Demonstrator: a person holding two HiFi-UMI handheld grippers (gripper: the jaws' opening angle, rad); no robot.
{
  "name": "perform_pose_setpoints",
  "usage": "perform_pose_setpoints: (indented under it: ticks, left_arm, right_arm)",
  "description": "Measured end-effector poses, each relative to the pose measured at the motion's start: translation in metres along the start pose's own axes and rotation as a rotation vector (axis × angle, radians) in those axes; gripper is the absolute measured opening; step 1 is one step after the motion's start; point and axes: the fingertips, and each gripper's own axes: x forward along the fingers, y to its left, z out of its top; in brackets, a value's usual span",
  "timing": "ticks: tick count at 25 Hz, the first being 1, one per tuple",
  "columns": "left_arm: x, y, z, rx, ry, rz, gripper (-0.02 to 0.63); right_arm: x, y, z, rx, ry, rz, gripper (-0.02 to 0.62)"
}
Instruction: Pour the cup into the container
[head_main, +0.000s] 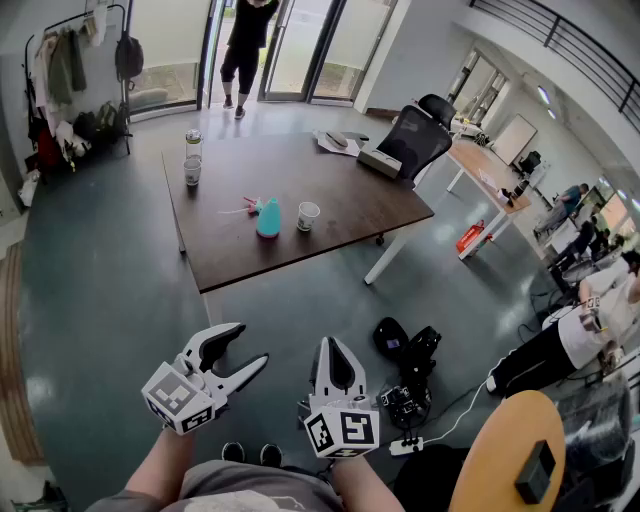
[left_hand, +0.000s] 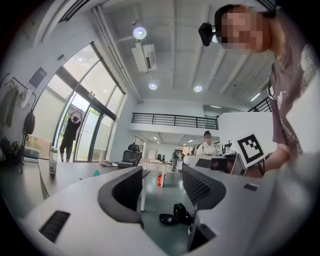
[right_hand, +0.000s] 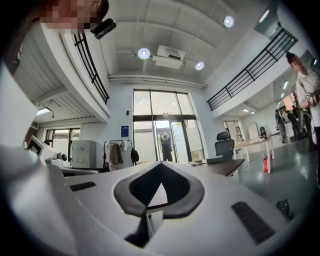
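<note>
Grippers (head_main: 250, 343) (head_main: 330, 343) level, side by side

Left gripper (head_main: 250, 343), right gripper (head_main: 331, 348): white, black pads (head_main: 216, 347), square-marker cubes (head_main: 180, 398); grey top (head_main: 240, 490), seemingly short-sleeved

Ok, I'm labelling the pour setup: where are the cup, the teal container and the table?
cup (head_main: 308, 216): head view, its side wall.
teal container (head_main: 268, 221): head view, its body.
table (head_main: 350, 205): head view, bare top.
</note>
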Motion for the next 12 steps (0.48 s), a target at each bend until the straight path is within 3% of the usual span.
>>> perform_pose_setpoints:
  ticks: [3,12]
  left_arm:
    - [0.0,0.001,0.01,0.005,-0.032,-0.008,0.259]
    - [0.006,0.016,0.005,0.017,-0.026,-0.023,0.259]
  right_arm:
    - [0.007,0.004,0.001,-0.04,0.013,0.013,-0.012]
    - [0.01,0.005,-0.008,-0.076,0.033,-0.009,-0.012]
